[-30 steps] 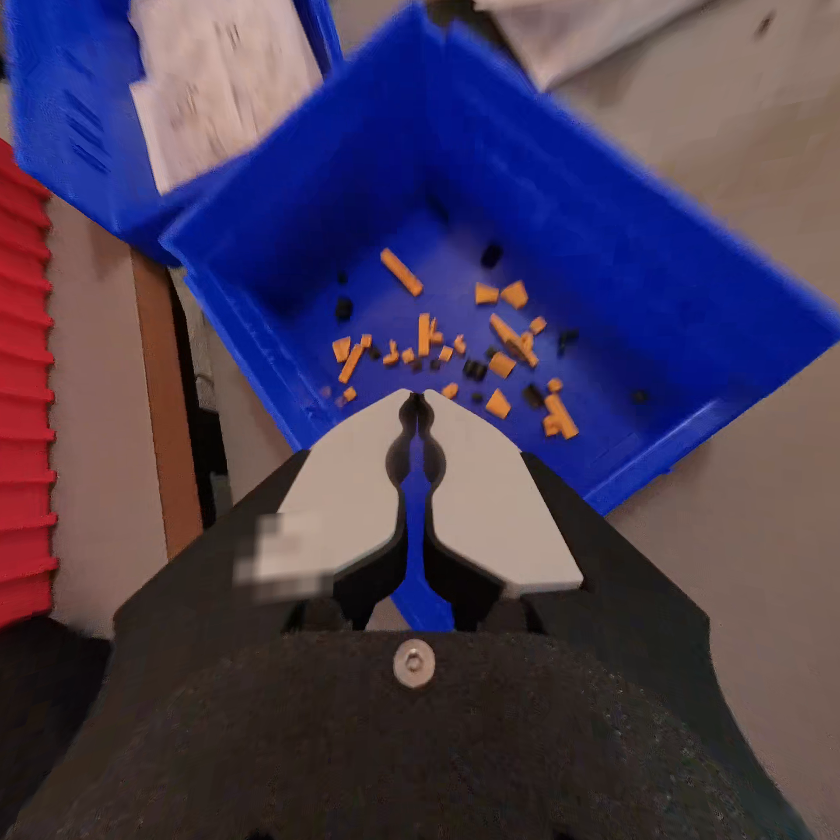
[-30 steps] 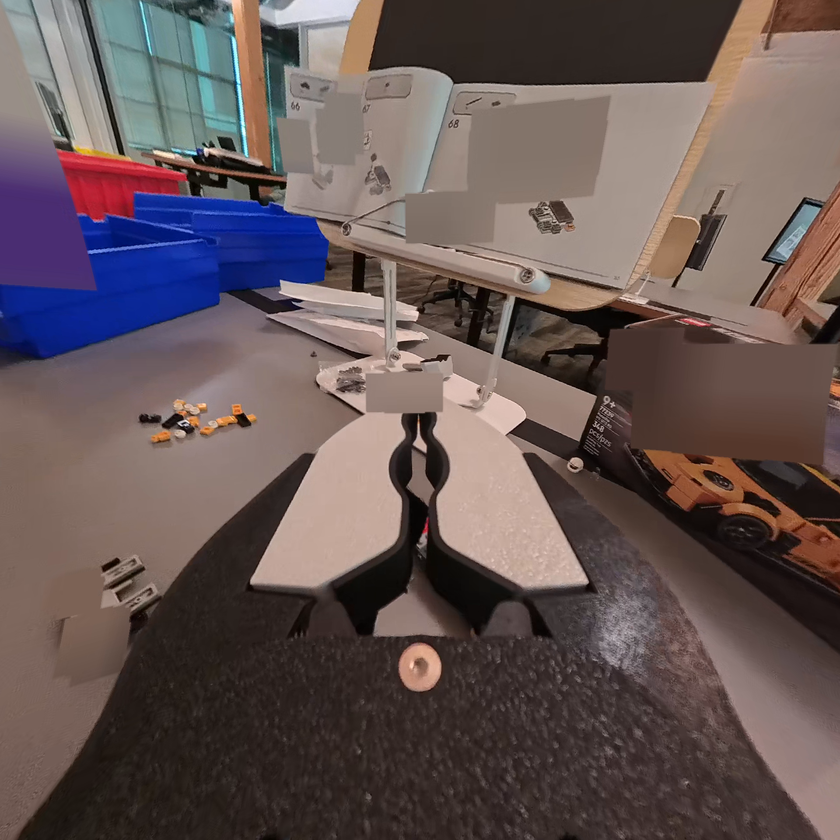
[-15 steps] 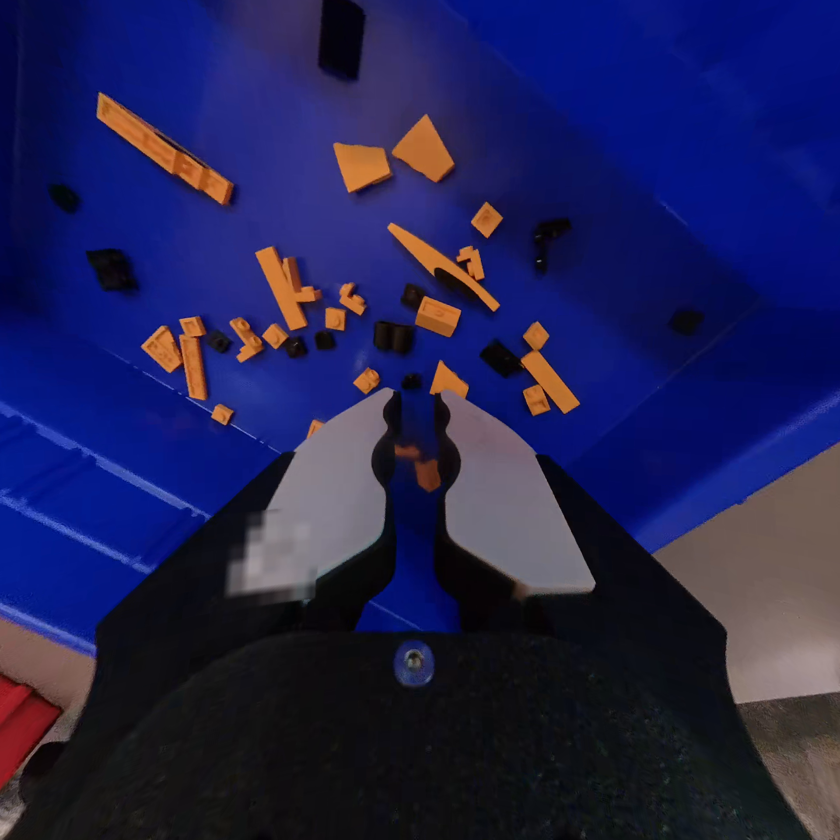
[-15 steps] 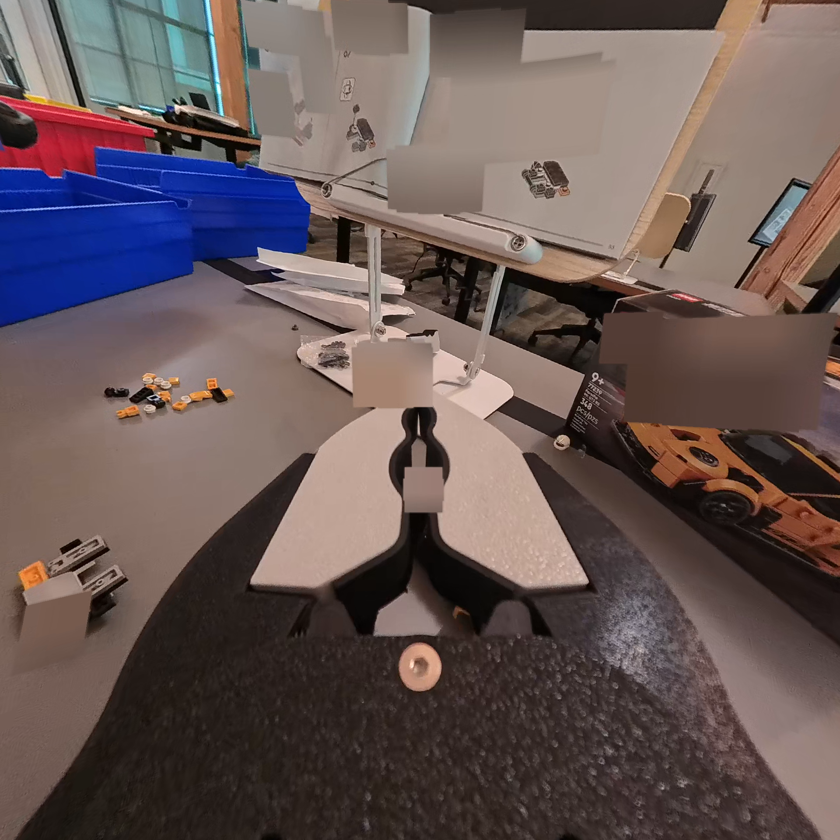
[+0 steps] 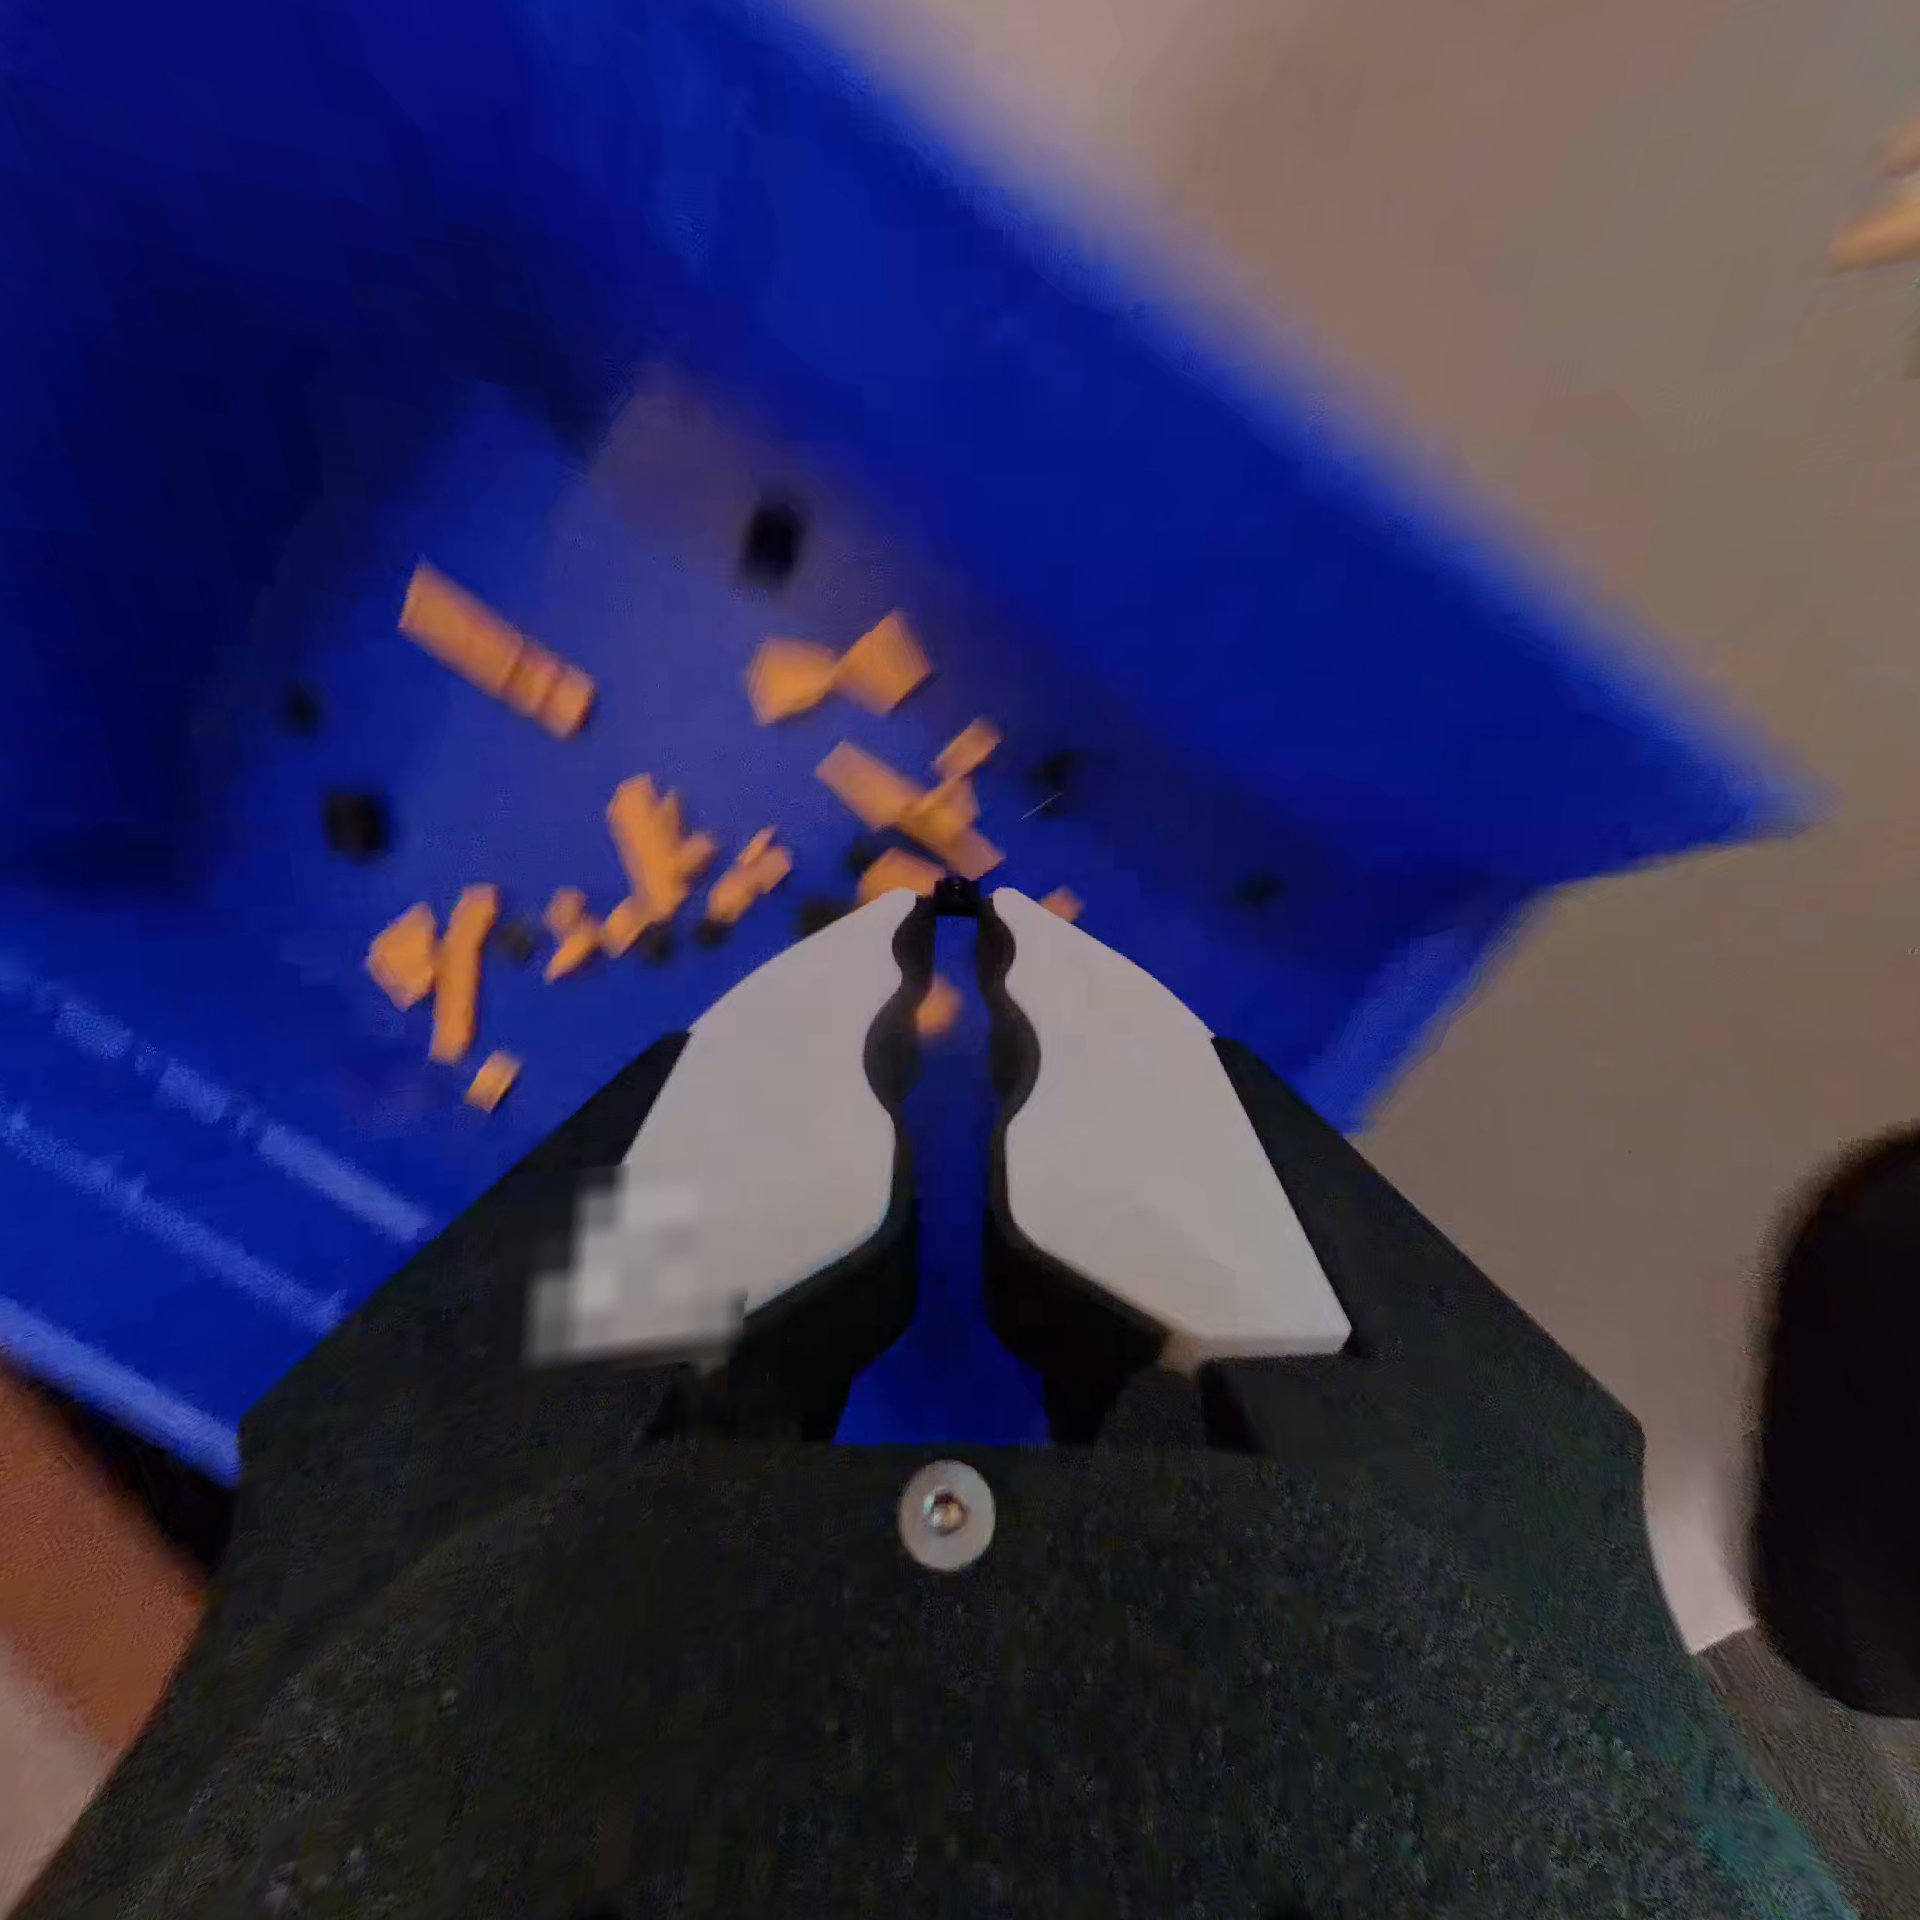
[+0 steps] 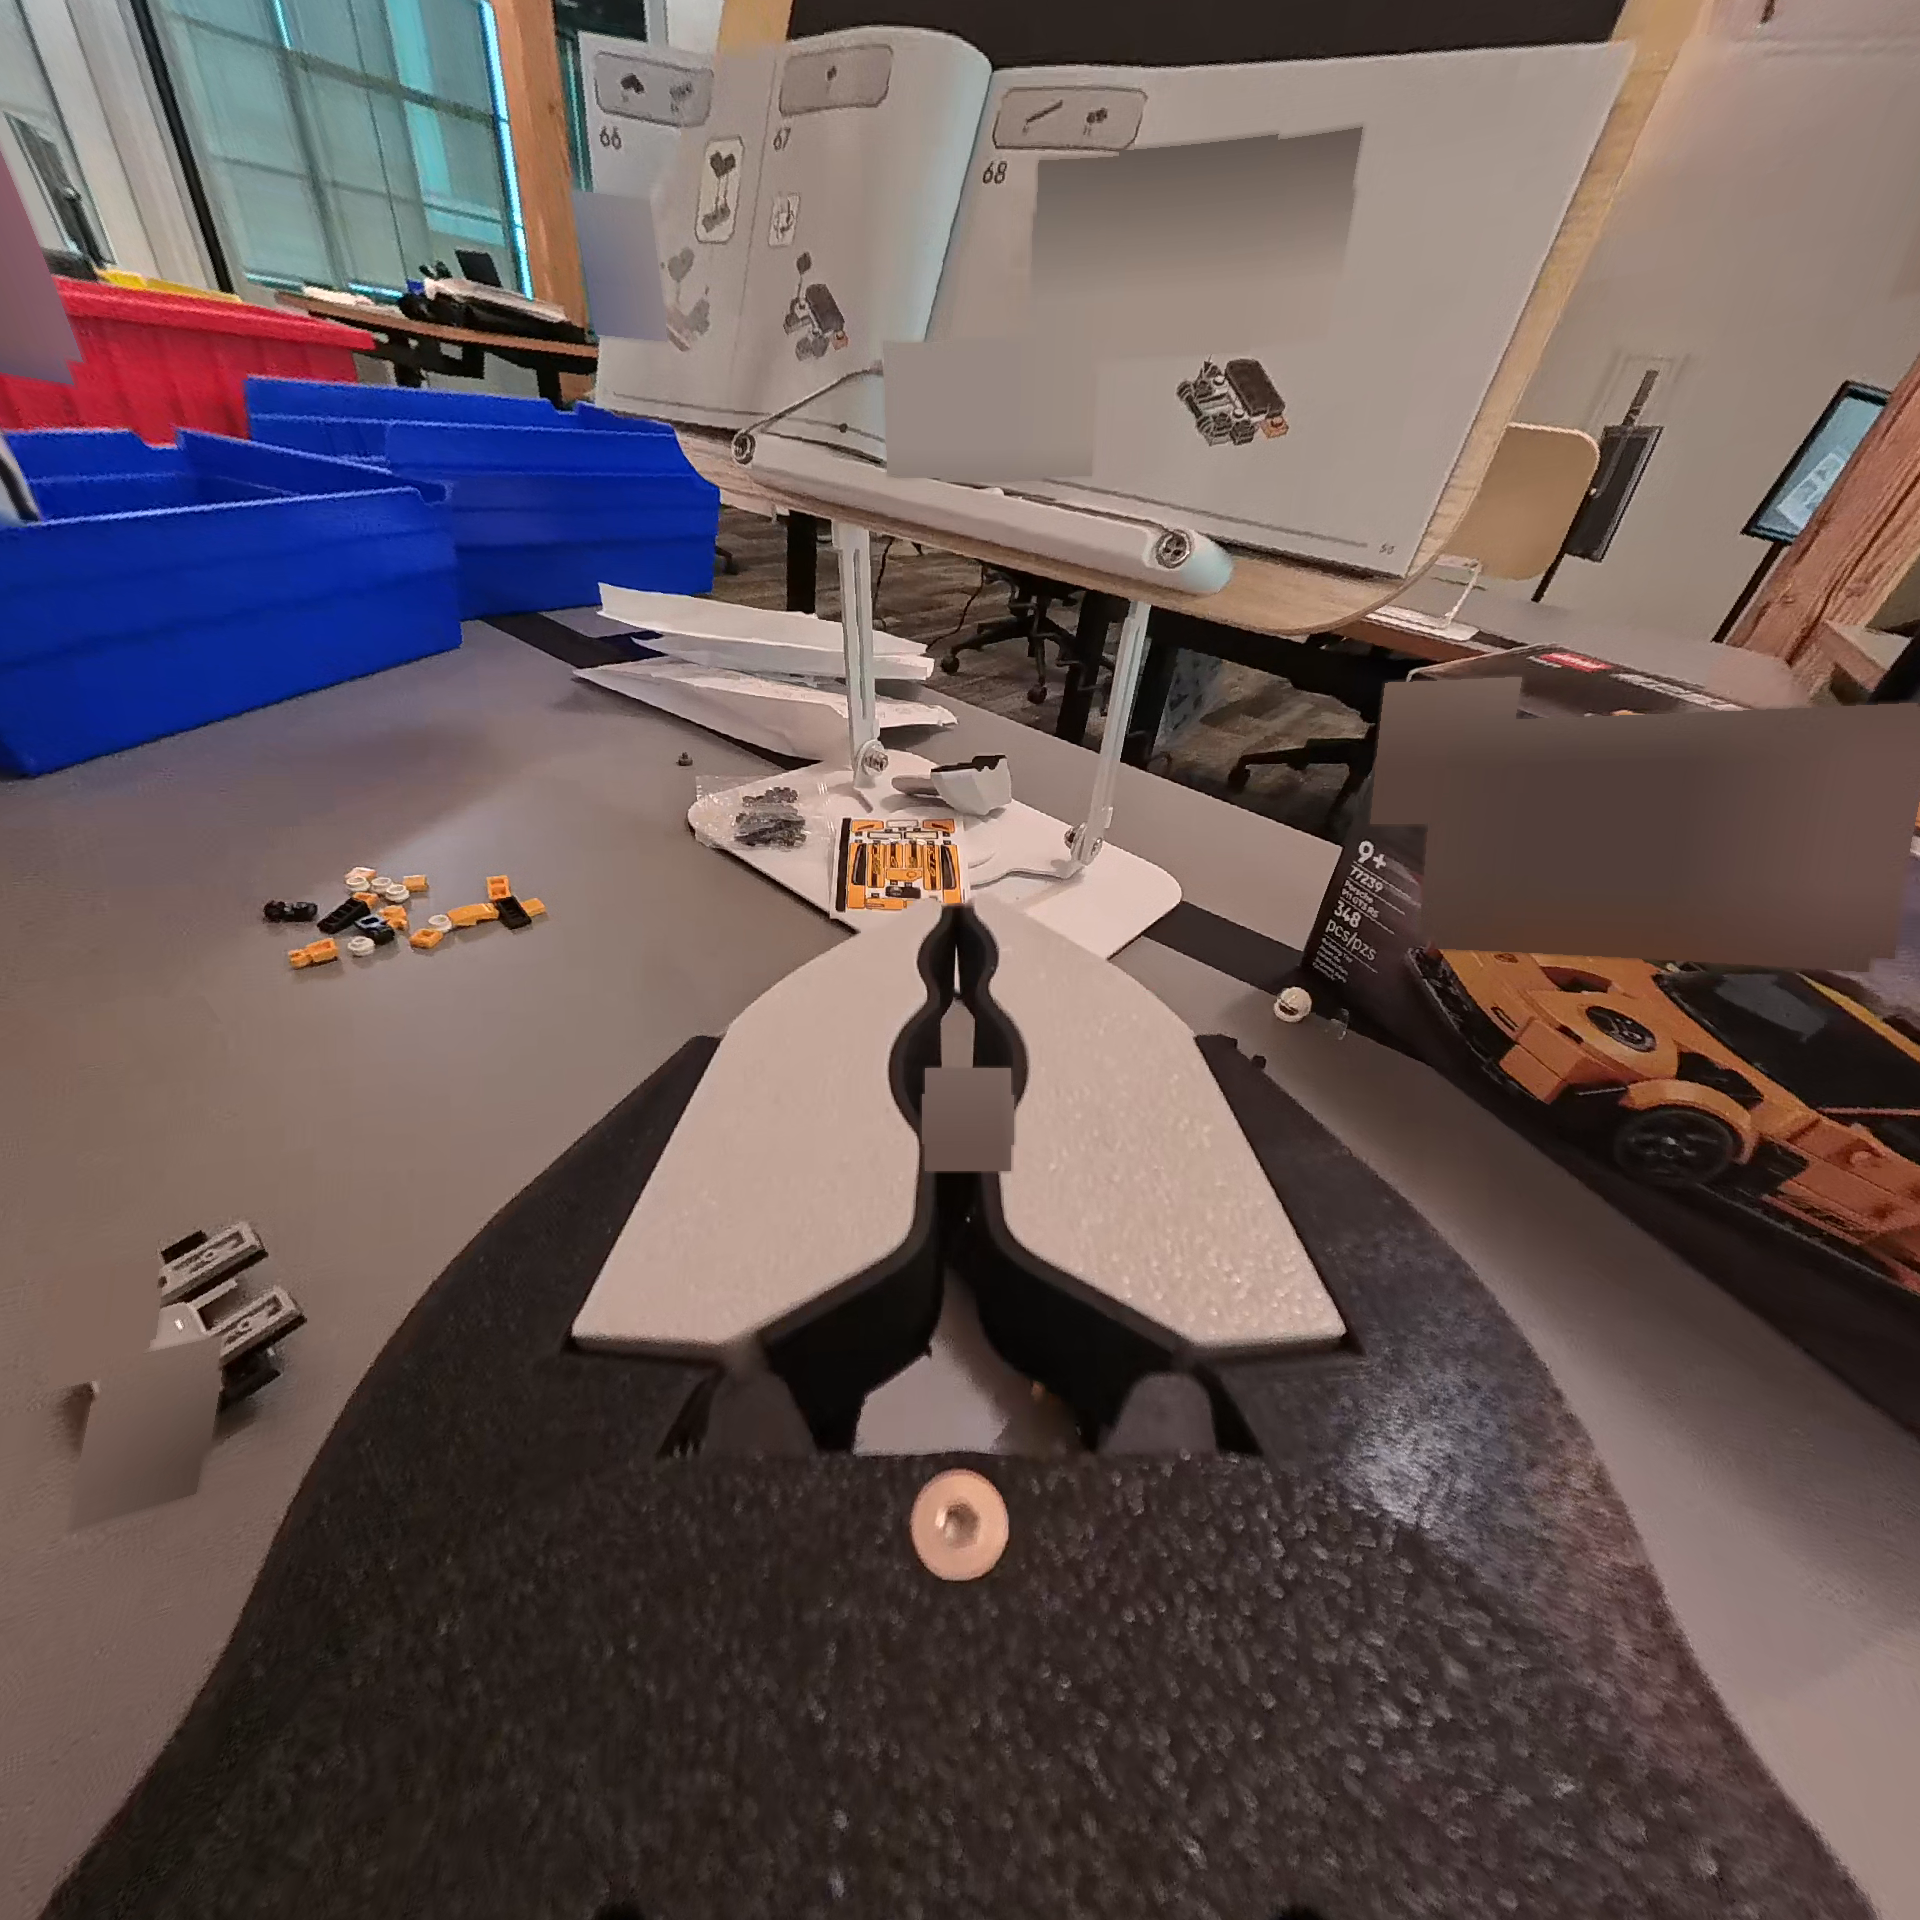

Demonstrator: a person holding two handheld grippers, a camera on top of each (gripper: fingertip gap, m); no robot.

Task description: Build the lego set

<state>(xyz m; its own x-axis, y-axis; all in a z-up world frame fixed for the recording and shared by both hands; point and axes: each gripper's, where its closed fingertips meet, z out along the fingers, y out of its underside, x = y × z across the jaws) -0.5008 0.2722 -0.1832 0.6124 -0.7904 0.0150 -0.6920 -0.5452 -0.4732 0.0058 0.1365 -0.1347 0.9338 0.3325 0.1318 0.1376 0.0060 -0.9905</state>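
Pinching small black piece point(image 5: 956, 896), left gripper point(image 5: 957, 902) over blue bin point(image 5: 1195, 582)

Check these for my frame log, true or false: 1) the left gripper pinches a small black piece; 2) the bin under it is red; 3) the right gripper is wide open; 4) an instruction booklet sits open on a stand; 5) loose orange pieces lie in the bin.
1) The left gripper pinches a small black piece: true.
2) False: the bin is blue.
3) False: the right gripper has its tips together.
4) The instruction booklet sits open on a stand: true.
5) Loose orange pieces lie in the bin: true.
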